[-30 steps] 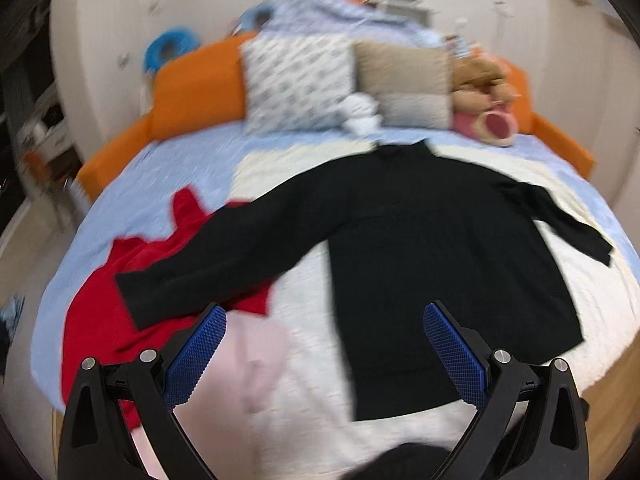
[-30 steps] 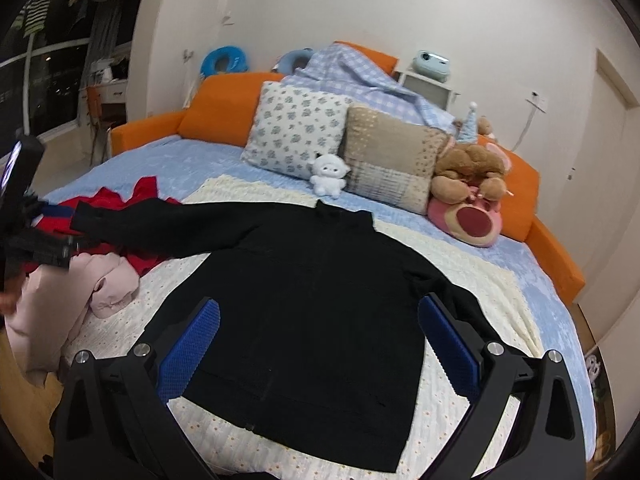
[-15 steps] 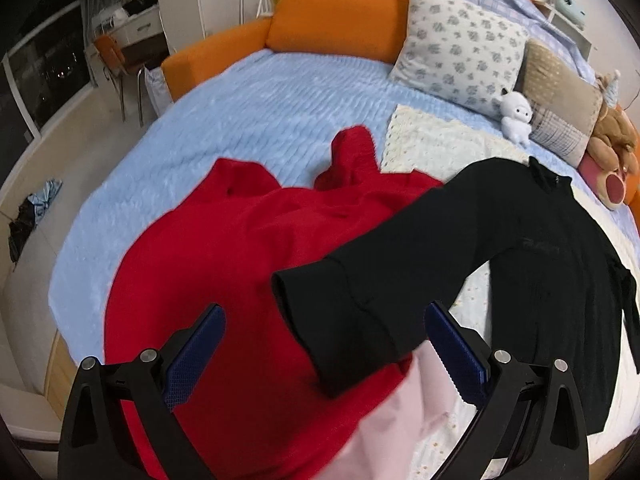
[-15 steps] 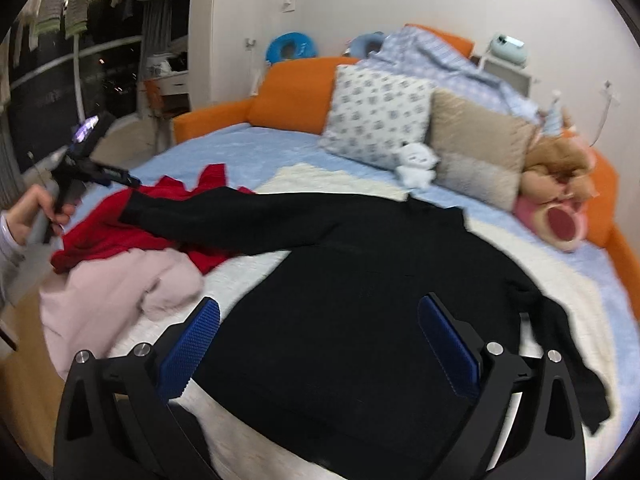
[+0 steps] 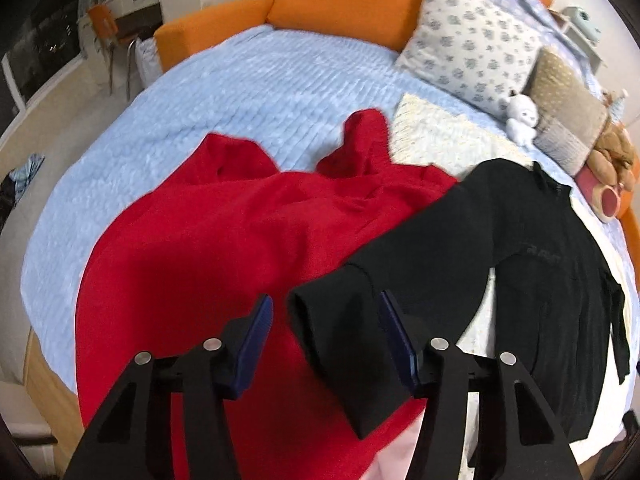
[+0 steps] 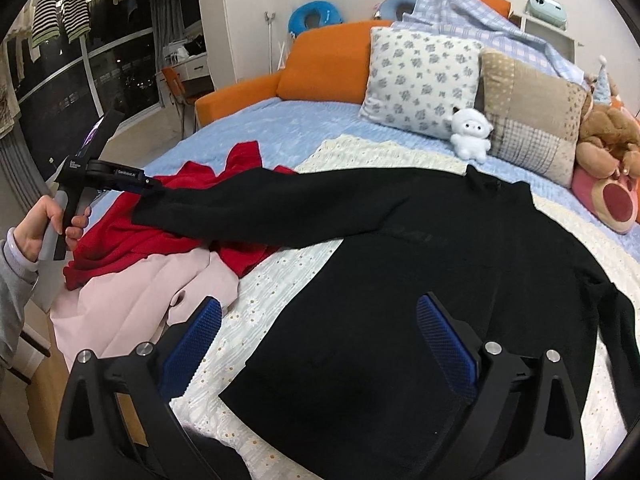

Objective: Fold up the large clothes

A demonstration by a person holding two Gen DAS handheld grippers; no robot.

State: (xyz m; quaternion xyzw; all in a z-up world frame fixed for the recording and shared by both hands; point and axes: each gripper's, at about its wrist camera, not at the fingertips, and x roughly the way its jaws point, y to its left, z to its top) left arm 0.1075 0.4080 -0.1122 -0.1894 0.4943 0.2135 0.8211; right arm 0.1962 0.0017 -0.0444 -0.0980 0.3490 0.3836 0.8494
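A black long-sleeved sweater (image 6: 420, 280) lies flat on a cream blanket (image 6: 288, 280) on the bed, collar toward the pillows. Its left sleeve (image 5: 344, 336) stretches over a red garment (image 5: 224, 248). My left gripper (image 5: 326, 328) is partly closed around the sleeve's cuff, its blue pads at either side, not pressed tight; it also shows in the right wrist view (image 6: 144, 184) at the cuff end. My right gripper (image 6: 320, 340) is open and empty above the sweater's lower hem.
A pink garment (image 6: 132, 292) lies by the bed's near left edge beside the red one. Pillows (image 6: 424, 80), a white plush (image 6: 472, 132) and a brown plush (image 6: 608, 136) line the orange headboard (image 6: 324, 60). A chair and desk (image 5: 108, 16) stand left of the bed.
My left gripper has swung left from over the sweater's hem to the left sleeve's cuff and narrowed around it. My right gripper has shifted slightly and stays open.
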